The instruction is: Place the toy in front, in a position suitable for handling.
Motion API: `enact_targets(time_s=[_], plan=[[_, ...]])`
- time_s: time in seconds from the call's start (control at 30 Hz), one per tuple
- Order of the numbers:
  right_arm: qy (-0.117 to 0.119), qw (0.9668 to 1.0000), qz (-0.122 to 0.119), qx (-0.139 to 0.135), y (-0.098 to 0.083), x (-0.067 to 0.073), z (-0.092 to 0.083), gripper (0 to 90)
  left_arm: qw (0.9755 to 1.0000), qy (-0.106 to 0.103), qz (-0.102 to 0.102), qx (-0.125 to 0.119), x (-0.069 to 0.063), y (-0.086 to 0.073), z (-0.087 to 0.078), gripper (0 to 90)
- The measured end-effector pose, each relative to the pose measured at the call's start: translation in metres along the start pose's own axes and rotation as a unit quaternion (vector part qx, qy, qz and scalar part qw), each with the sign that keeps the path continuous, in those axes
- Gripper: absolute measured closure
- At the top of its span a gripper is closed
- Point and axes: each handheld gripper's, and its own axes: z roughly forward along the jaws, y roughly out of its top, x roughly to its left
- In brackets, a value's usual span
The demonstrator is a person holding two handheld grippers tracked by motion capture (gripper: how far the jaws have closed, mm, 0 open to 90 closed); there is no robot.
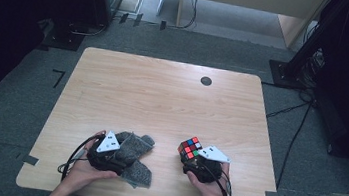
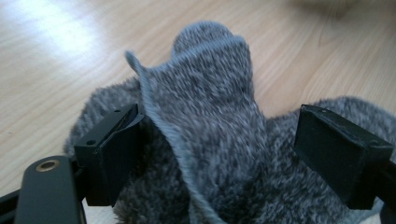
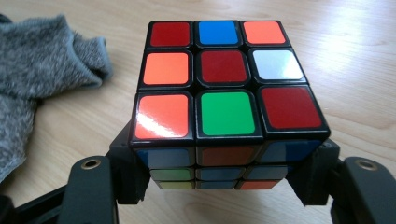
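My right gripper (image 1: 194, 157) clamps a rigid, slick multicoloured plastic puzzle cube (image 3: 226, 93) by opposite sides. My left gripper (image 1: 118, 146) stands open around a soft, limp grey knitted sock (image 2: 210, 135) on the pale wooden table (image 1: 162, 96); I'd pinch its raised fold.

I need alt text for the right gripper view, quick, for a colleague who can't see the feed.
A scrambled puzzle cube sits between the two black jaws of the right hand-held gripper, its top face showing red, blue, orange, white and green stickers. It is over a light wooden table, with a grey knitted sock lying at the left edge.
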Motion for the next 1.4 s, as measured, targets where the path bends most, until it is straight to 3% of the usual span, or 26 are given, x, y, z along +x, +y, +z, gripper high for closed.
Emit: enact_targets(time_s=[0.17,0.33,0.37,0.43,0.5,0.63,0.67,0.73,0.77,0.83,0.87,0.9,0.97,1.0,1.03,1.4], plan=[[0.009,0.9999,-0.007,0.002,0.0,0.006,0.001,34.3,0.9999,-0.004,0.002,0.016,0.002,-0.005,0.004,15.6],[0.016,0.9997,-0.017,0.003,0.0,0.012,0.001,34.3,0.9992,0.006,0.015,0.036,0.0,-0.007,0.009,17.7],[0.017,0.9997,-0.017,0.002,0.0,0.012,-0.001,34.3,0.9992,0.012,0.019,0.034,-0.001,-0.008,0.01,23.7],[0.015,0.9998,-0.016,0.001,0.0,0.012,-0.004,34.3,0.9994,0.013,0.001,0.033,0.001,-0.007,0.011,28.9],[0.013,0.9998,-0.014,-0.002,0.0,0.011,-0.005,34.3,0.9994,0.015,-0.003,0.032,0.002,-0.007,0.011,35.4],[0.012,0.9999,-0.011,-0.002,0.0,0.011,-0.006,34.3,0.9985,0.049,0.012,0.023,0.001,-0.009,0.008,59.2],[0.012,0.9999,-0.011,-0.002,0.0,0.011,-0.006,34.3,0.9982,0.053,0.018,0.021,-0.001,-0.009,0.008,59.2],[0.015,0.9998,-0.014,-0.004,0.001,0.012,-0.004,34.3,0.9967,0.067,0.039,0.021,-0.004,-0.008,0.008,71.7],[0.015,0.9998,-0.014,-0.004,0.001,0.012,-0.004,34.3,0.9967,0.067,0.039,0.021,-0.004,-0.008,0.008,74.0],[0.016,0.9997,-0.018,-0.002,0.001,0.014,-0.003,34.3,0.9968,0.07,0.037,0.015,-0.003,-0.008,0.007,76.6],[0.02,0.9996,-0.02,0.001,0.001,0.017,-0.002,34.3,0.9977,0.065,0.015,-0.008,-0.001,-0.006,0.004,77.1],[0.02,0.9996,-0.02,0.001,0.001,0.017,-0.002,34.3,0.9977,0.065,0.015,-0.008,-0.001,-0.006,0.004,77.4],[0.025,0.9994,-0.025,0.002,0.001,0.021,-0.001,34.3,0.9977,0.048,-0.002,-0.047,0.001,0.002,-0.008,77.4],[0.025,0.9994,-0.025,0.002,0.001,0.021,-0.001,34.3,0.9977,0.048,-0.002,-0.047,0.001,0.002,-0.008,77.4],[0.03,0.9992,-0.027,0.002,0.001,0.024,0.0,34.4,0.9968,0.043,-0.003,-0.067,0.001,0.007,-0.014,77.4],[0.037,0.9985,-0.04,0.003,0.001,0.033,0.002,34.3,0.9941,0.018,-0.016,-0.106,0.002,0.017,-0.025,77.2]])
